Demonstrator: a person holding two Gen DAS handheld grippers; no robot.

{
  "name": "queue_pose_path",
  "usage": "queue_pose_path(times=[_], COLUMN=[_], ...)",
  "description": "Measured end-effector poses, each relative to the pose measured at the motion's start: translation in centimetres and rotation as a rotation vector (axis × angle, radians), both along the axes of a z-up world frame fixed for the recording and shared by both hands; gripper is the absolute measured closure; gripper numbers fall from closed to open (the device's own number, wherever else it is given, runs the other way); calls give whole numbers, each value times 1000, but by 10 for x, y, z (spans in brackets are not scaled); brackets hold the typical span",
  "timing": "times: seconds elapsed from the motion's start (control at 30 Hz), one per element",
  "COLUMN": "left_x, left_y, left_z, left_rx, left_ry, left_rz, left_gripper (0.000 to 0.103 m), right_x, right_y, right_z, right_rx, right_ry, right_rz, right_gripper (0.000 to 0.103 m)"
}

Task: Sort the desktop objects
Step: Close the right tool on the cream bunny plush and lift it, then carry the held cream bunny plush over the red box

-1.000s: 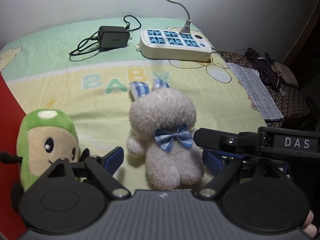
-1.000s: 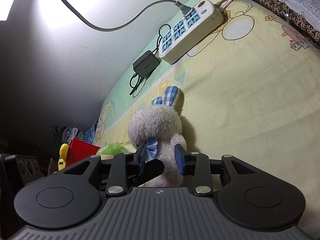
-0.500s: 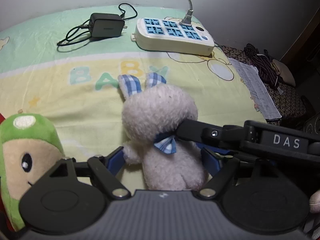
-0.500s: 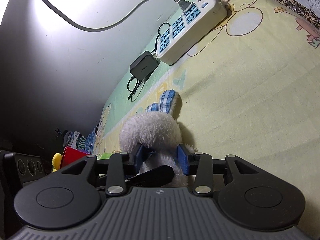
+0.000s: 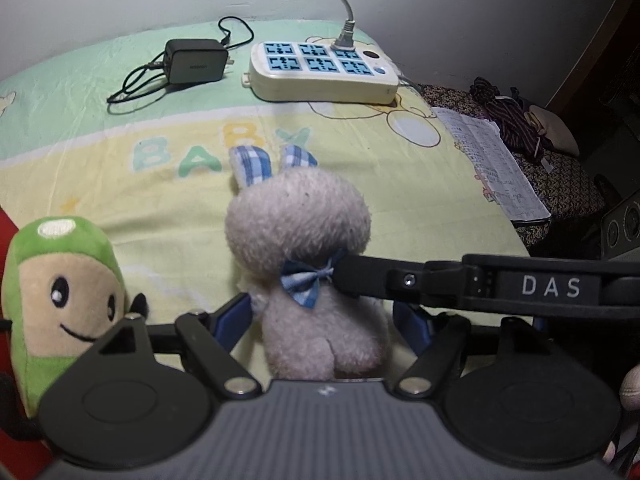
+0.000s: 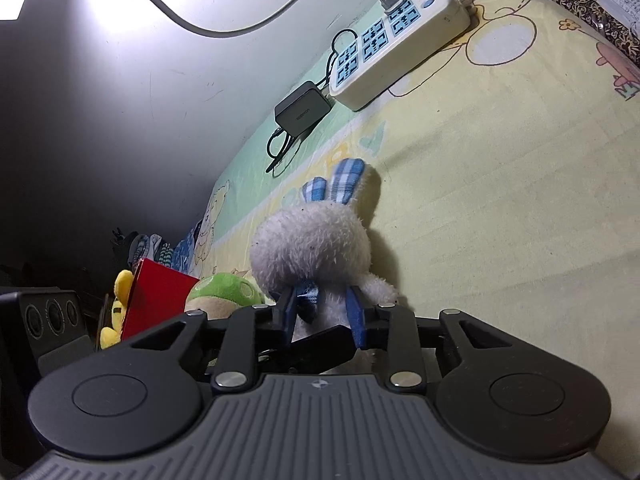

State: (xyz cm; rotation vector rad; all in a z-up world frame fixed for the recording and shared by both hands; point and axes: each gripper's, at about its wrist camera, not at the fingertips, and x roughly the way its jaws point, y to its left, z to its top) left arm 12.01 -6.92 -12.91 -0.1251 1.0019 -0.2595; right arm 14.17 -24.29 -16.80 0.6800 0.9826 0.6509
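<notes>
Between the blue pads of the right gripper (image 6: 322, 316) sits the plush rabbit (image 6: 316, 248) — the jaws are clamped on its neck at the checked bow tie. Either side of its body, the left gripper (image 5: 324, 320) has its jaws spread wide, not touching it. Just beside the rabbit stands a green plush toy (image 5: 60, 280). Farther back on the baby-print sheet (image 5: 400, 184) lie a black charger (image 5: 196, 60) and a white power strip (image 5: 324, 72) — near the wall.
</notes>
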Motion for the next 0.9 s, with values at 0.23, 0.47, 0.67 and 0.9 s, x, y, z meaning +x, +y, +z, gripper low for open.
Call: queue_pose_path(times=[0.23, 0.47, 0.67, 0.9], left_x=[-31, -68, -90, -110], left_y=[-13, -22, -23, -2], left_z=[7, 20, 42, 65], left_rx=[-6, 8, -4, -58], left_ry=[-6, -23, -85, -149], left_rz=[-31, -58, -89, -111], left_gripper=[30, 32, 32, 32], right_x=[-31, -65, -88, -114], right_y=[-9, -12, -8, 6], right_z=[12, 28, 56, 83], right_rx=[-39, -58, -93, -92], right_ry=[1, -22, -107, -181], right_rz=[12, 16, -3, -49], right_gripper=[76, 76, 76, 76])
